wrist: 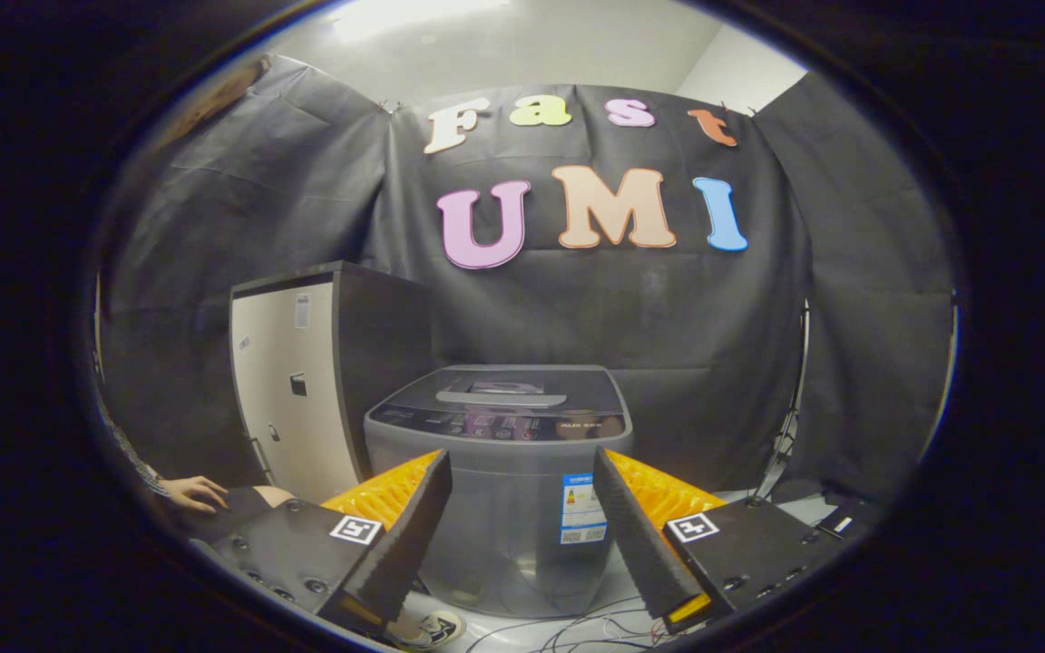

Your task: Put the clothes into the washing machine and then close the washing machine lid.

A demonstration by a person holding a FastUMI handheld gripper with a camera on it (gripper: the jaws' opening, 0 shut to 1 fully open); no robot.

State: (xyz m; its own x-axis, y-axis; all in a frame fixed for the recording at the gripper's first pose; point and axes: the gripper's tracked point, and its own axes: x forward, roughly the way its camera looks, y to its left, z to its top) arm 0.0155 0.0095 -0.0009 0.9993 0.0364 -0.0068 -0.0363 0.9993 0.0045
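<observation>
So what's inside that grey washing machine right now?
That cannot be seen: the washing machine has its lid down flat, covering the drum. The open gripper is empty, with the machine beyond its fingers.

So counting what's sitting in the booth: one washing machine (497, 472), grey, top-loading, with its one lid (502, 392) lying shut. One sticker label (582, 508) is showing on its front. One tall cabinet (305, 381) is standing just beside it, pale door, dark side. One gripper (522, 531) is poking in with two fingers (409, 531) spread apart, nothing between them, and two square markers, one on each side. One hand (196, 492) is resting near the cabinet. Wires on the floor, maybe three or four, hard to count.
</observation>
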